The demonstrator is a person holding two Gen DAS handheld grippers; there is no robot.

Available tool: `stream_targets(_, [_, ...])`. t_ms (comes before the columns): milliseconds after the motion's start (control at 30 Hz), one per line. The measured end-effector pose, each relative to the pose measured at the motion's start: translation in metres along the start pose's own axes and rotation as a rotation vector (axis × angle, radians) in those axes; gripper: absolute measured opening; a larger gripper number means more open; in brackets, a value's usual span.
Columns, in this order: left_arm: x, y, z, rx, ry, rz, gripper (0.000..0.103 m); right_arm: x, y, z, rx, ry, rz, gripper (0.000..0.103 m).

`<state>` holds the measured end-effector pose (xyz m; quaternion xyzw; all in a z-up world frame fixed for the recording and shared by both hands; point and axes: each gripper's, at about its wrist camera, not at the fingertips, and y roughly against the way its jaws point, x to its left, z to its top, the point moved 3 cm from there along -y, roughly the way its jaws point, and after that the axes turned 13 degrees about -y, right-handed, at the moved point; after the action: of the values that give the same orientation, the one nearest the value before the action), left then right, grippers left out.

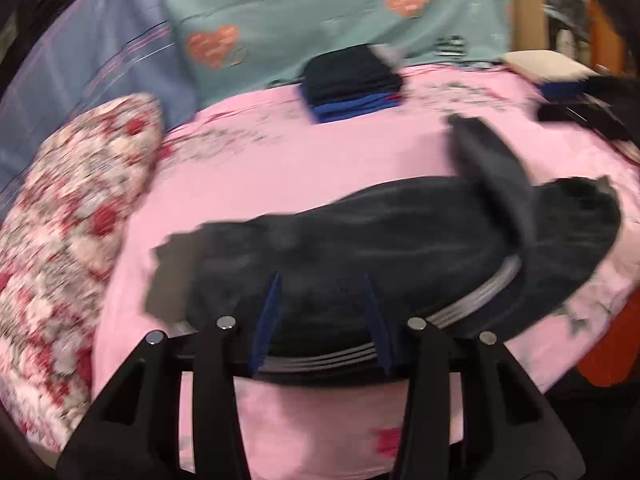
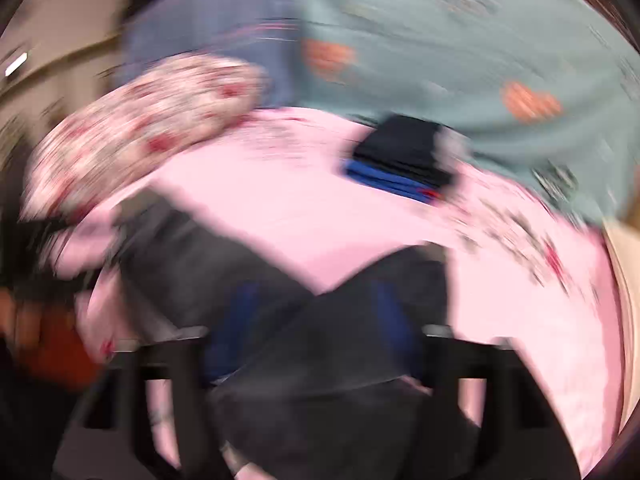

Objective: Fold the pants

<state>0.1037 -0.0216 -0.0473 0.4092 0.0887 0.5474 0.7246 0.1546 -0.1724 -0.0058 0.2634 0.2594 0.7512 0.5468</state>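
Dark pants point(image 1: 400, 248) with grey side stripes lie across the pink bed sheet point(image 1: 280, 160), one end lifted near the right. My left gripper point(image 1: 322, 320) is open, its blue fingers point(image 1: 268, 320) set apart above the pants' near edge. In the blurred right wrist view the pants point(image 2: 320, 340) drape between the blue fingers point(image 2: 394, 320) of my right gripper point(image 2: 316, 328); the fingers stand apart, and whether they grip the cloth is unclear.
A stack of folded dark and blue clothes point(image 1: 352, 84) sits at the far side of the bed, also in the right wrist view point(image 2: 400, 160). A floral pillow point(image 1: 68, 240) lies left. Teal heart-print fabric point(image 1: 320, 12) hangs behind. More folded items point(image 1: 560, 76) lie far right.
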Motion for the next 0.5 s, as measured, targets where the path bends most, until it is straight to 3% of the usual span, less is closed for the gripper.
stream_targets(133, [-0.062,-0.023,0.024,-0.036,-0.040,-0.170,0.042,-0.020,-0.062,0.039,0.129,-0.114,-0.127,0.099])
stream_targets(233, [-0.090,-0.047,0.025,-0.007,-0.052,-0.223,0.039,-0.023,-0.118,0.038,0.252,-0.160,-0.197,0.098])
stream_targets(267, [-0.095,-0.053,0.024,0.009,-0.053,-0.227,0.038,-0.024,-0.132,0.029,0.300,-0.151,-0.221,0.077])
stream_targets(300, [-0.099,-0.058,0.022,0.019,-0.057,-0.221,0.036,-0.024,-0.147,0.021,0.352,-0.131,-0.245,0.023])
stream_targets(333, [-0.101,-0.058,0.022,0.017,-0.060,-0.215,0.035,-0.022,-0.159,0.011,0.409,-0.110,-0.254,0.010])
stream_targets(367, [-0.101,-0.057,0.022,0.013,-0.061,-0.216,0.035,-0.023,-0.162,0.000,0.434,-0.112,-0.245,0.008])
stream_targets(500, [-0.097,-0.054,0.023,0.004,-0.045,-0.236,0.035,-0.047,-0.096,-0.010,0.268,-0.195,-0.151,0.006])
